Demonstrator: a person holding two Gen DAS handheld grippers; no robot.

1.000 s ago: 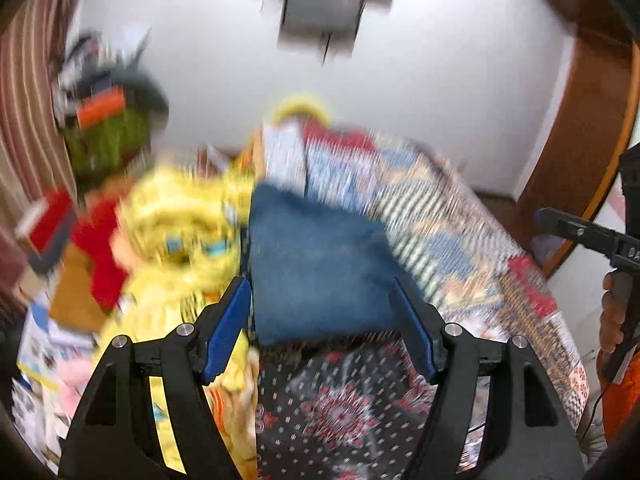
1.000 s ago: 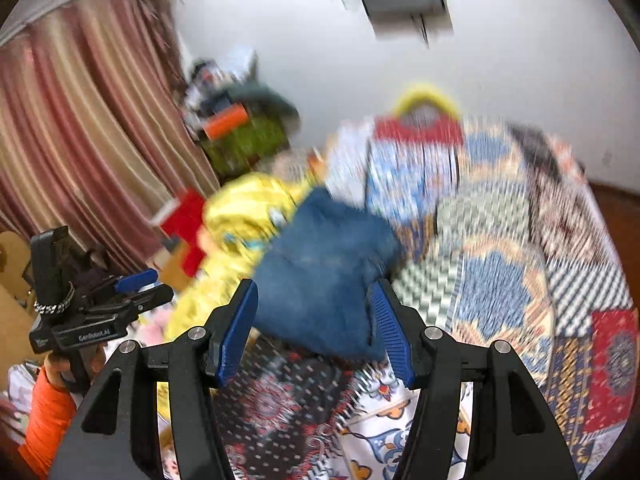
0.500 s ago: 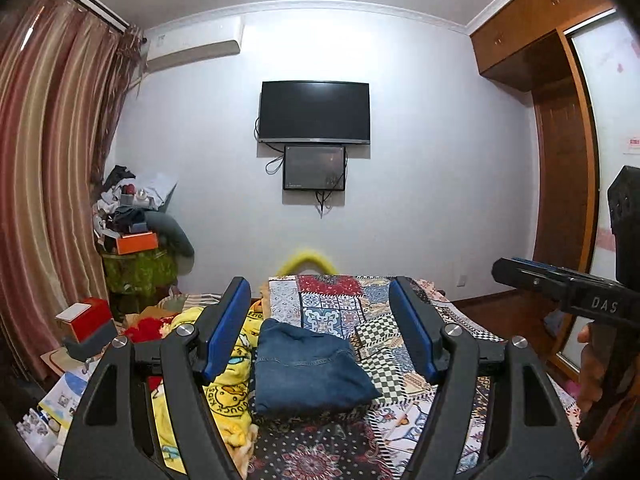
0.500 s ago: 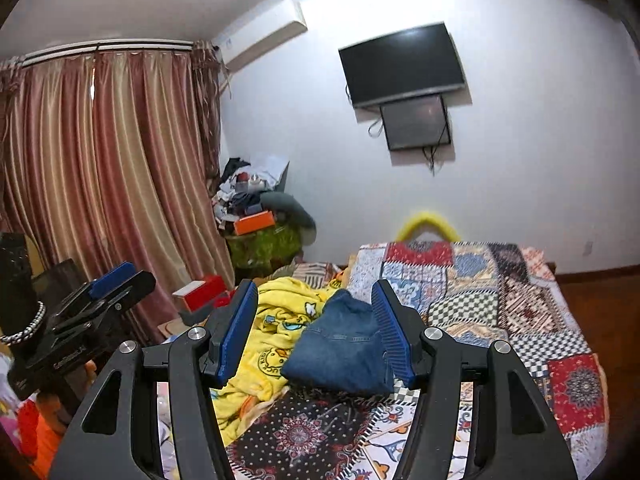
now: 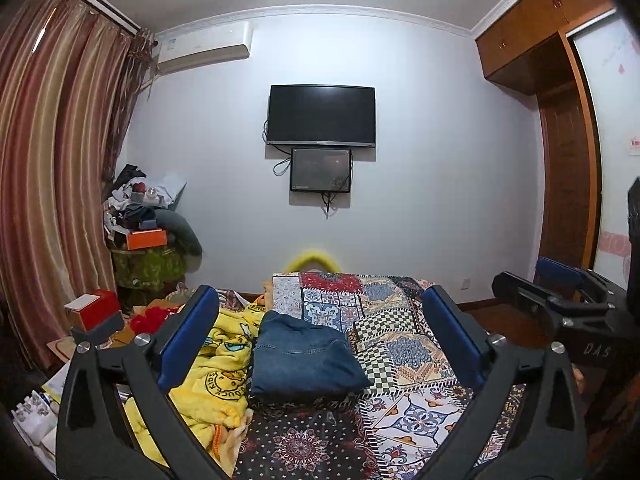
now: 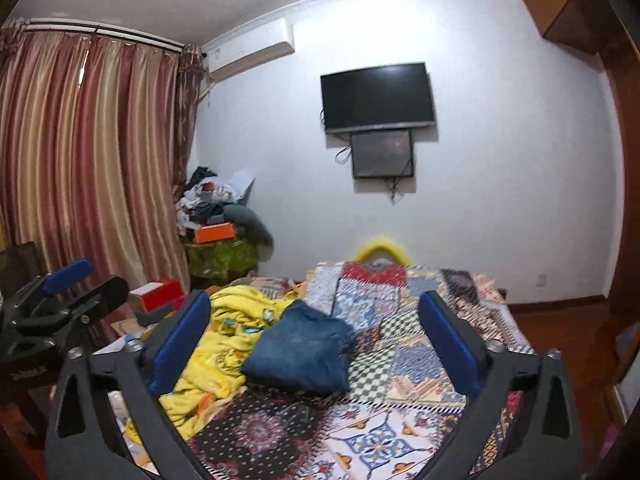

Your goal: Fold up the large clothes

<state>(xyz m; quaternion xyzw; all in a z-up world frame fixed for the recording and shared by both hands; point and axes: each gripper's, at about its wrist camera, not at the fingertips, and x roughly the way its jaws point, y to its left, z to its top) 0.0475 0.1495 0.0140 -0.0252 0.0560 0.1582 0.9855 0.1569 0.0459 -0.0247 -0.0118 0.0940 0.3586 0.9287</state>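
Observation:
A folded pair of blue jeans lies on the patchwork quilt of the bed, next to a crumpled yellow blanket. My left gripper hovers well back from the jeans. Its jaws are opening wide and nothing is between them. My right gripper is likewise held back from the bed, its jaws opening with nothing in them. Each gripper also shows at the edge of the other's view, the right gripper and the left gripper.
A television hangs on the far wall with a smaller screen below it. A cluttered, green-draped stand and a red box sit left of the bed by striped curtains. A wooden wardrobe stands at the right.
Both grippers pulled back and up from the jeans, swinging the views from the bed to the far wall. In the last half second both pairs of jaws spread much wider.

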